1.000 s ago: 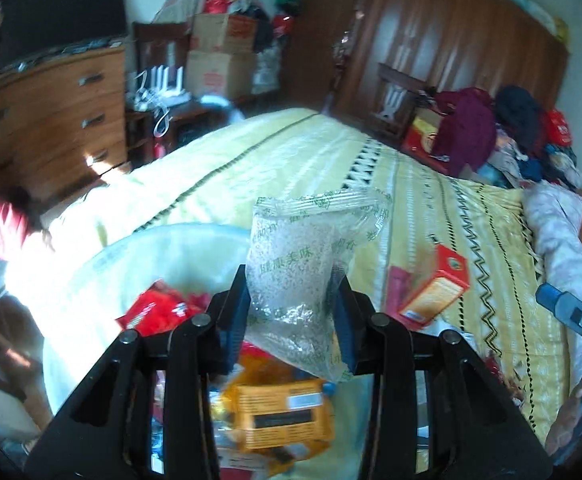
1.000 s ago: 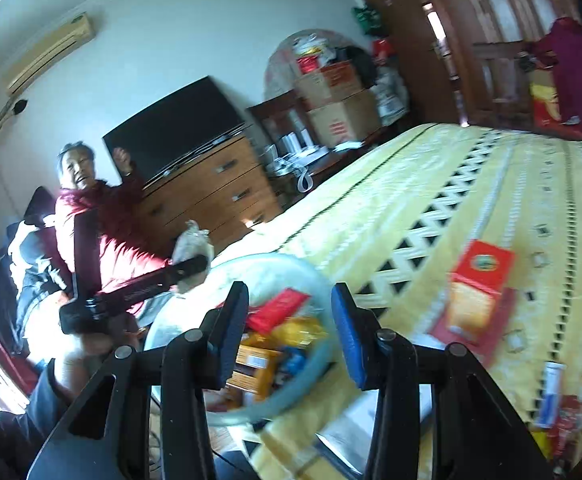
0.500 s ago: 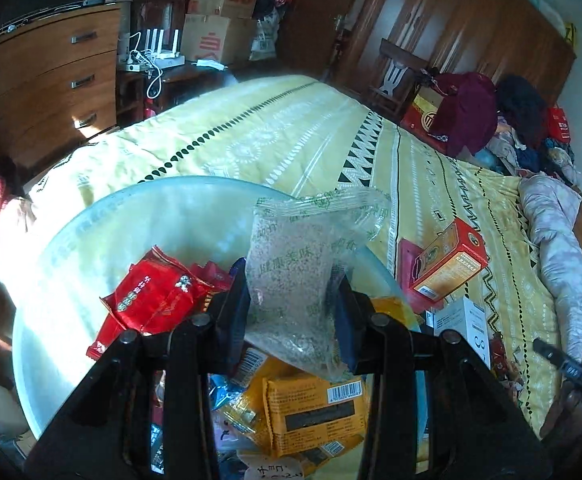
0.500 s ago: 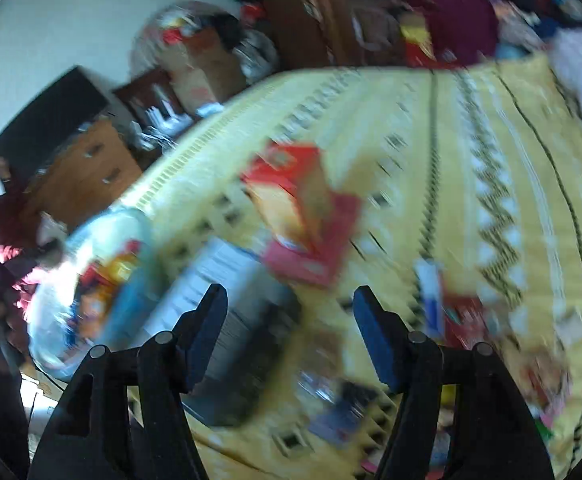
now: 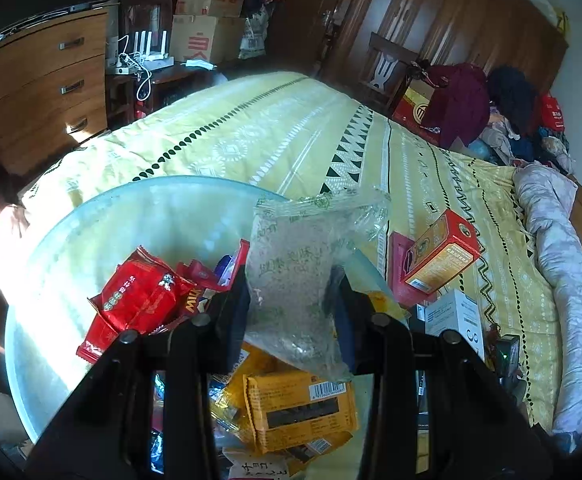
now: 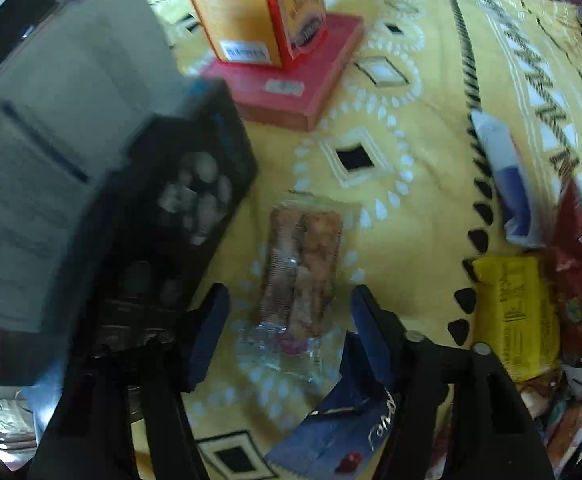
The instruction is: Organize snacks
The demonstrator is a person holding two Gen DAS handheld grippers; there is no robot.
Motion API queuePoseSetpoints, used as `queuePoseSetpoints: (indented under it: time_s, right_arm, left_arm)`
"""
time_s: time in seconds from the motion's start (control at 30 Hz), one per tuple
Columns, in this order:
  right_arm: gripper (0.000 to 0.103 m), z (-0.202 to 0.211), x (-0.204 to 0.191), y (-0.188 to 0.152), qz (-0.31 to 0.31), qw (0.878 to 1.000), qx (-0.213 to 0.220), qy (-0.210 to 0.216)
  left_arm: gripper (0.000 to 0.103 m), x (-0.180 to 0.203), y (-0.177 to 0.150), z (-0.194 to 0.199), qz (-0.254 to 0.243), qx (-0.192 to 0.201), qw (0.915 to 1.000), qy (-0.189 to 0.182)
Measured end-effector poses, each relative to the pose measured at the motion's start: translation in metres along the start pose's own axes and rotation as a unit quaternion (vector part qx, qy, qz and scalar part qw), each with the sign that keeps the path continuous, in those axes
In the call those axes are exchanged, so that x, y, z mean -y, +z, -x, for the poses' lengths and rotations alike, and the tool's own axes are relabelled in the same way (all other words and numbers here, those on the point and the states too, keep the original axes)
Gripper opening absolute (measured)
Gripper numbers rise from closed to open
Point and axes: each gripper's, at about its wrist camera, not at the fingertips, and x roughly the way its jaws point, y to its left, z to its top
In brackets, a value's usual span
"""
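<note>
My left gripper is shut on a clear bag of pale grains and holds it over a pale blue basin that has a red packet, orange packets and other snacks in it. My right gripper is open, low over the yellow bedspread, its fingers on either side of a clear-wrapped brown snack without touching it.
An orange-red box stands on a flat red box. A black box and a grey-white box lie to the left. A blue-white packet, a yellow packet and a dark blue packet lie nearby.
My right gripper swung from the basin down to the bedspread, opened wider, and now straddles the clear-wrapped snack. My left gripper lowered the grain bag over the basin.
</note>
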Motion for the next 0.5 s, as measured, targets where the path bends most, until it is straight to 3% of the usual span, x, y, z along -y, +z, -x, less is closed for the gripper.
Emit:
queuePoseSetpoints:
  time_s: [0.03,0.2,0.3,0.4,0.5]
  right_arm:
    - [0.044,0.0,0.003,-0.002,-0.002,1.0,0.007,-0.004]
    - [0.04,0.051,0.02,-0.008,-0.022,0.996,0.085,0.0]
    - [0.04,0.111,0.025,0.001,-0.029,0.988,0.154,-0.009]
    - [0.04,0.178,0.0,0.02,-0.009,0.973,0.229,0.005]
    - [0.04,0.225,-0.053,0.048,0.036,0.958,0.274,0.076]
  left_arm:
    - [0.039,0.0,0.0,0.0,-0.003,0.0,1.0,0.001]
    - [0.039,-0.01,0.002,0.003,0.007,0.006,1.0,-0.001]
    - [0.039,-0.011,0.003,0.008,0.012,0.013,0.9998,-0.005]
    - [0.039,-0.012,0.005,0.012,0.009,0.021,0.9997,0.002]
    - [0.039,-0.017,0.008,0.014,0.021,0.026,0.9994,0.006]
